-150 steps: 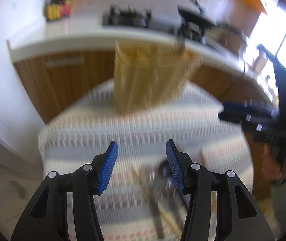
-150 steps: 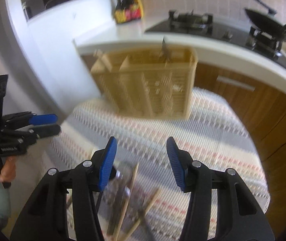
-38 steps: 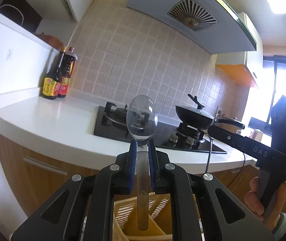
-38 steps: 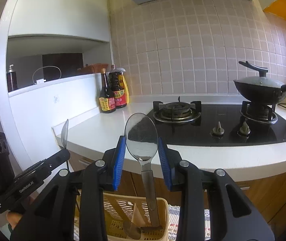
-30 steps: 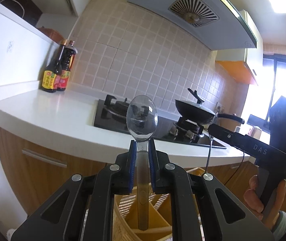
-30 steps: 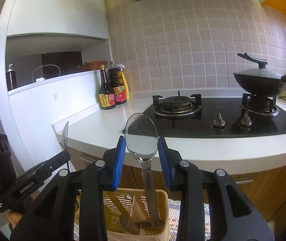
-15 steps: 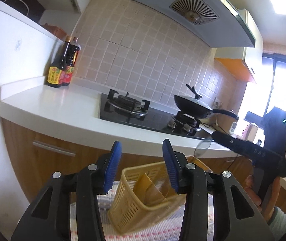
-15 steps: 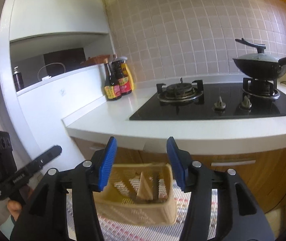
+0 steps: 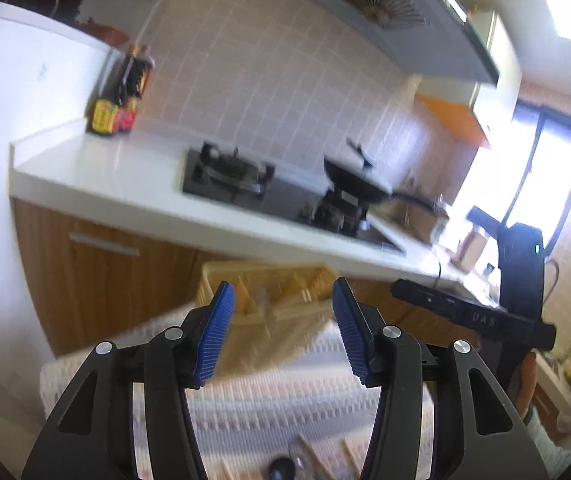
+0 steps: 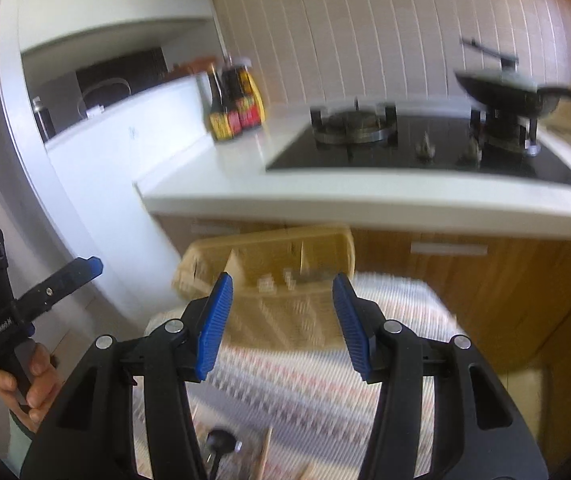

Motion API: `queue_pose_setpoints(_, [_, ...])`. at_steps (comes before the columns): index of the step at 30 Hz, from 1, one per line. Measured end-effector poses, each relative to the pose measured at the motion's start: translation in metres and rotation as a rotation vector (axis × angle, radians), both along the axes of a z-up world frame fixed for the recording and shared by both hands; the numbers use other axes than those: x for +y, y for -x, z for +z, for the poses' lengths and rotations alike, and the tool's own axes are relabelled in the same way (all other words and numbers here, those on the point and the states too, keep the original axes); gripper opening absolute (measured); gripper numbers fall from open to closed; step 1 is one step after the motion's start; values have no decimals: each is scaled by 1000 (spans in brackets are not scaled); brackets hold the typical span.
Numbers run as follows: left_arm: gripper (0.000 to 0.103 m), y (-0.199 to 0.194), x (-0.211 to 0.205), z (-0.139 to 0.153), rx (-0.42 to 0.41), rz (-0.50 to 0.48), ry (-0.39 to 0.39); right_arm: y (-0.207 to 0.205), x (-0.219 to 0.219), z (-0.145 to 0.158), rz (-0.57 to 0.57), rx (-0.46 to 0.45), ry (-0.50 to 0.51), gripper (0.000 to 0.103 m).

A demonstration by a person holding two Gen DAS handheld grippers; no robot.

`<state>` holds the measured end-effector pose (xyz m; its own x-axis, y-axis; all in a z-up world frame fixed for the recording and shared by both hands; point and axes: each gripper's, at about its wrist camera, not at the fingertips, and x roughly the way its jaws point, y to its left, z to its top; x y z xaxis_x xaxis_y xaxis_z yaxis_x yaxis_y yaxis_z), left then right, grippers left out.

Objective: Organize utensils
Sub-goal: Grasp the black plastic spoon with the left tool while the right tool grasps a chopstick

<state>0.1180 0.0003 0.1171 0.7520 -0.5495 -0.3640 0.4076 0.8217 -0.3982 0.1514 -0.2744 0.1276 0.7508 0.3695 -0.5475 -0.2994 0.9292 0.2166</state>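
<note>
Striped cloth (image 10: pixel 325 392) carries slim, likely slippery utensils (image 10: pixel 221 440) at six o'clock, best pinched mid-handle; left gripper (image 9: pixel 283 332) and right gripper (image 10: pixel 281 320) gape wide, empty.

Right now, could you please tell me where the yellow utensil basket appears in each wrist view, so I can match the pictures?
Left wrist view: the utensil basket sits just above centre, behind the open left gripper.
Right wrist view: it sits mid-frame, behind the open right gripper, below the counter edge.
Shared landmark: the black pan on the stove.
</note>
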Motion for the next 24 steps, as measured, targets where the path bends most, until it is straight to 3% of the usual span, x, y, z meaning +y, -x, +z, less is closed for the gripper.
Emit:
queue_pose_setpoints(8, [49, 17, -24, -37, 177, -44, -130, 19, 3, -41, 2, 207, 62, 49])
queue_pose_setpoints(13, [54, 13, -44, -86, 403, -139, -267, 23, 3, -77, 12, 379, 96, 48])
queue_pose_setpoints(17, [54, 15, -62, -128, 517, -219, -352, 23, 9, -113, 25, 518, 144, 44])
queue_pose_setpoints(20, [54, 19, -74, -139, 529, -267, -406, 25, 14, -139, 45, 628, 170, 34])
queue_pose_setpoints(24, [54, 28, -89, -150, 495, -252, -557, 30, 22, -162, 46, 694, 233, 32])
